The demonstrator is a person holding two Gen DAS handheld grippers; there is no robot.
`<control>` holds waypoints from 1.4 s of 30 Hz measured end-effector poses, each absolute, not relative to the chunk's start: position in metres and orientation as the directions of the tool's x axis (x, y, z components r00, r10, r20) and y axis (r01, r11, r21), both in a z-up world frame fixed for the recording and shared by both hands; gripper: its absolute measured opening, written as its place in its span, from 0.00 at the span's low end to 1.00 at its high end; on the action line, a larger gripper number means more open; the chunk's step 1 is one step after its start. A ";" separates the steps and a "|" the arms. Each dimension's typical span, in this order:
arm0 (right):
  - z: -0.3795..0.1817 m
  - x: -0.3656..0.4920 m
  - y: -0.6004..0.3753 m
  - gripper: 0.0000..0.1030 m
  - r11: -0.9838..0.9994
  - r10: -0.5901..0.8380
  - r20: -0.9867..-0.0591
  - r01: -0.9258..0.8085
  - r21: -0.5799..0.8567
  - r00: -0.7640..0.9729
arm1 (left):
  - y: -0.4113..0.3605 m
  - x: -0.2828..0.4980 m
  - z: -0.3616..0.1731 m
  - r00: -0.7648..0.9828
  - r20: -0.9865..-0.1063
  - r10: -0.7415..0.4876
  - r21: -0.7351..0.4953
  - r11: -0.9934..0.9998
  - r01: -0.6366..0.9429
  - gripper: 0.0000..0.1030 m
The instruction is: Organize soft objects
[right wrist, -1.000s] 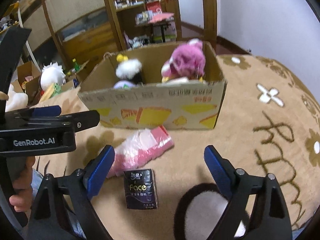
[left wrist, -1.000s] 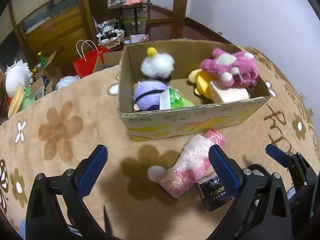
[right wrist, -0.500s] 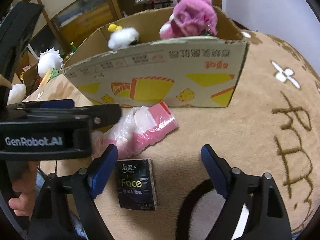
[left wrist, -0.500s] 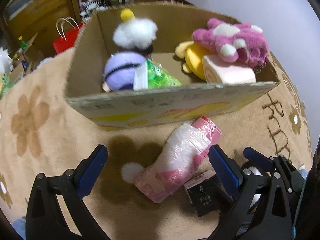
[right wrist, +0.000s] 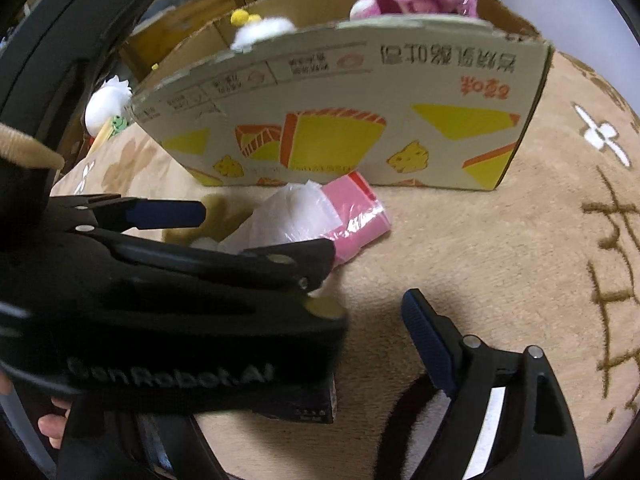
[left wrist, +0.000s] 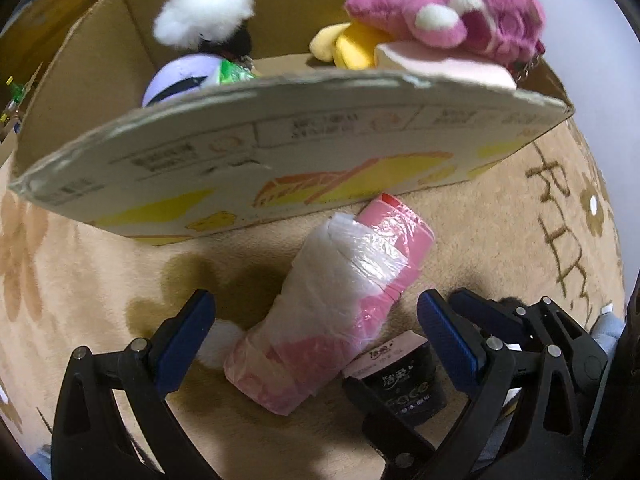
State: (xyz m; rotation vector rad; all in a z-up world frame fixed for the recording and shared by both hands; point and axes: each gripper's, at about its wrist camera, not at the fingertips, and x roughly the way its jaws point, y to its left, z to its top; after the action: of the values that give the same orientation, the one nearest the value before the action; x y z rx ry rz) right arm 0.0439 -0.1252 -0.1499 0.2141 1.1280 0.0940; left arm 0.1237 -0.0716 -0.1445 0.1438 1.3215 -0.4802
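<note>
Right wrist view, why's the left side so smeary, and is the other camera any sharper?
Right wrist view: the black left gripper crosses close to the lens and is blurred, its white lettering smeared, hiding most of the small black tissue pack. Left wrist view: sharper; the fisheye bows the printed cardboard box edge, and the pink plastic-wrapped bundle shows mild glare.

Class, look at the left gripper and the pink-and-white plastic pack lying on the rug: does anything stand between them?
Nothing visible does. The left gripper is open, its fingers on either side of the pack. The black tissue packet lies beside the pack, not in between.
</note>
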 end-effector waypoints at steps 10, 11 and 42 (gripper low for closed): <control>-0.156 0.048 -0.125 0.80 0.973 0.190 -0.893 0.041 0.226 0.407 | -0.082 0.126 -0.163 0.101 -0.961 -0.256 -0.191 0.886 0.423 0.97; -0.156 0.048 -0.126 0.80 0.972 0.192 -0.892 0.043 0.229 0.408 | -0.084 0.126 -0.165 0.101 -0.963 -0.251 -0.187 0.886 0.425 0.97; -0.137 0.033 -0.140 0.67 0.964 0.212 -0.891 0.062 0.257 0.401 | -0.084 0.128 -0.166 0.126 -0.968 -0.215 -0.155 0.917 0.368 0.81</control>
State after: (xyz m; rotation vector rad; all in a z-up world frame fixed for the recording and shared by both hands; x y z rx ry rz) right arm 0.0334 -0.1397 -0.1366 0.2670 1.1583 0.0959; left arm 0.1279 -0.0844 -0.1661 0.1325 1.3812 -0.4260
